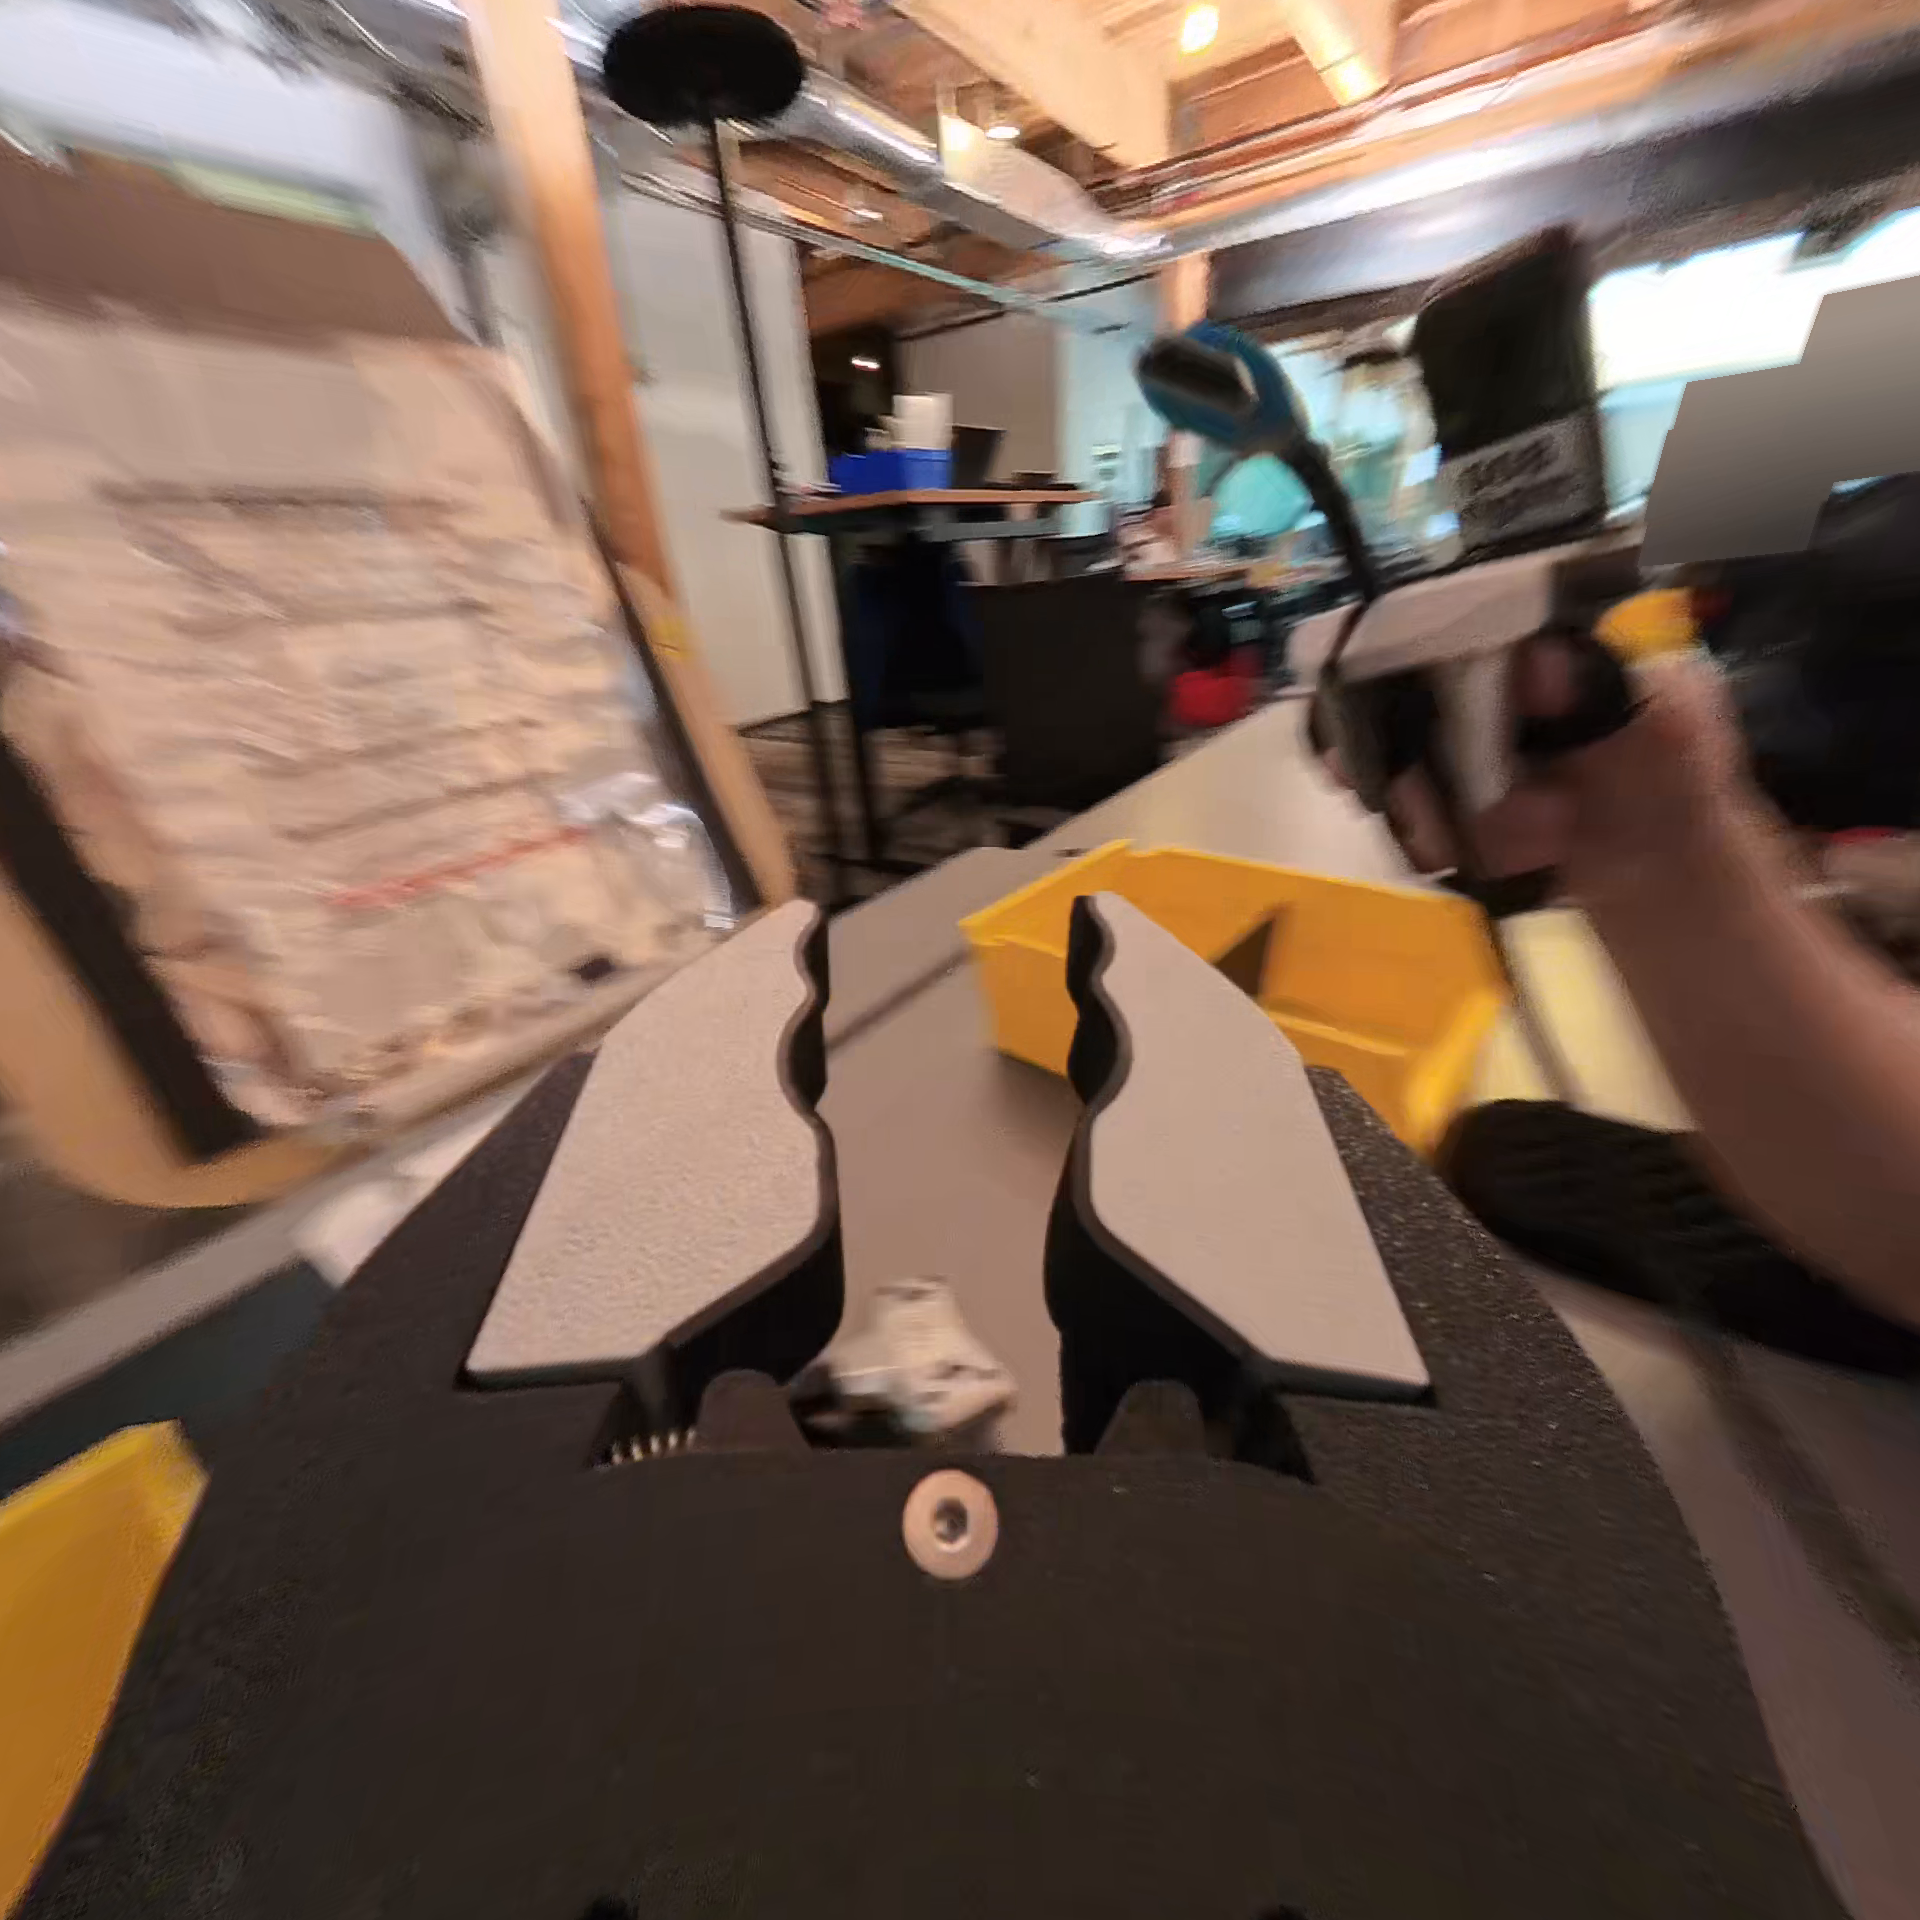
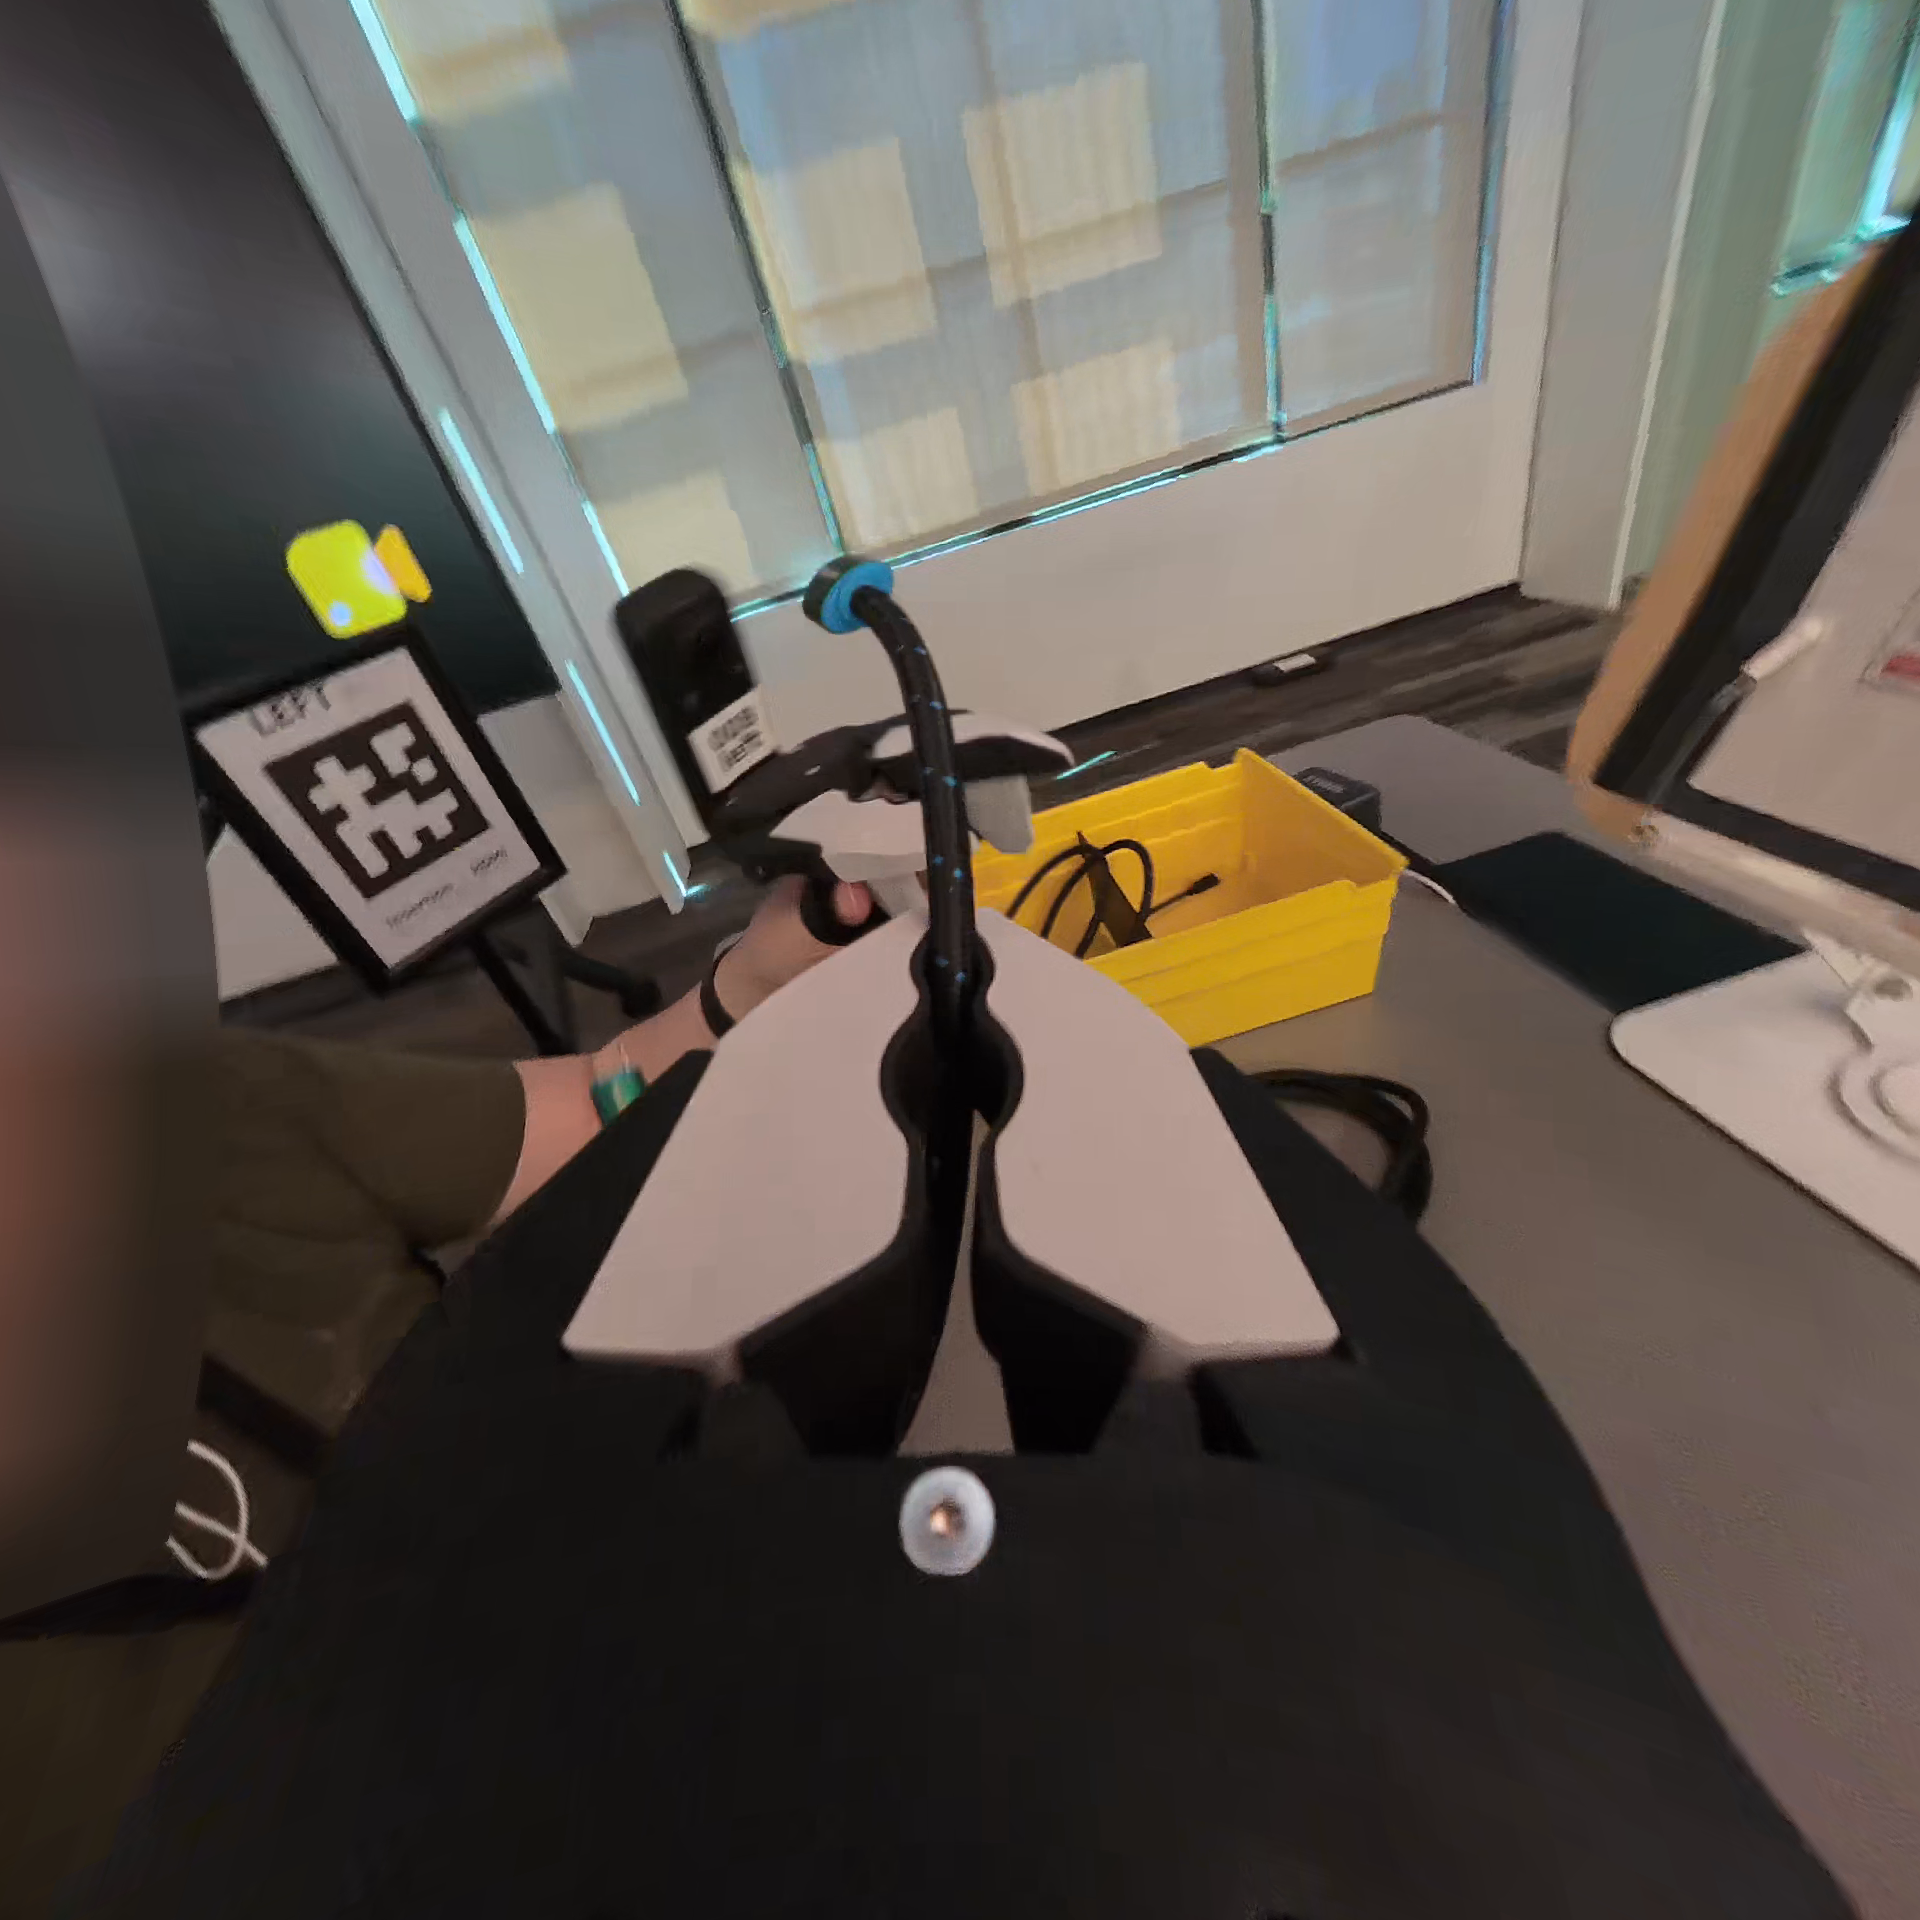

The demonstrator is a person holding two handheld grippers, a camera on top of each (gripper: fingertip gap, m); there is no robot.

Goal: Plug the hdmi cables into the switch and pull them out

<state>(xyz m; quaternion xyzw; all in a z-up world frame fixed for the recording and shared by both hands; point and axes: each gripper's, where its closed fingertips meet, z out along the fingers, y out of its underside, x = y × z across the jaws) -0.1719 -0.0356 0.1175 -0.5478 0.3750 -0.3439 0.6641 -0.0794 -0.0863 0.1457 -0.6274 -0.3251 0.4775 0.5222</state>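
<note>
My right gripper (image 2: pixel 951 961) is shut on a black braided HDMI cable (image 2: pixel 940 790). The cable rises in a curve from the jaws to its blue plug (image 2: pixel 847 592), held in the air. In the left wrist view the same blue plug (image 1: pixel 1216 390) shows at the upper right, above the right gripper (image 1: pixel 1351 665) and the hand holding it. My left gripper (image 1: pixel 951 935) is open and empty above the grey table (image 1: pixel 935 1143). It also shows in the right wrist view (image 2: pixel 1013 779), beyond the held cable. A small dark box (image 2: pixel 1340 795) sits behind the yellow bin.
A yellow bin (image 2: pixel 1278 935) with black cables in it stands on the table; it also shows in the left wrist view (image 1: pixel 1351 966). A second yellow bin (image 1: pixel 83 1621) is at the lower left. A white monitor base (image 2: pixel 1766 1081) stands at right. Loose black cable (image 2: pixel 1361 1117) lies nearby. Some 11 cm of space lies between my two pairs of fingers.
</note>
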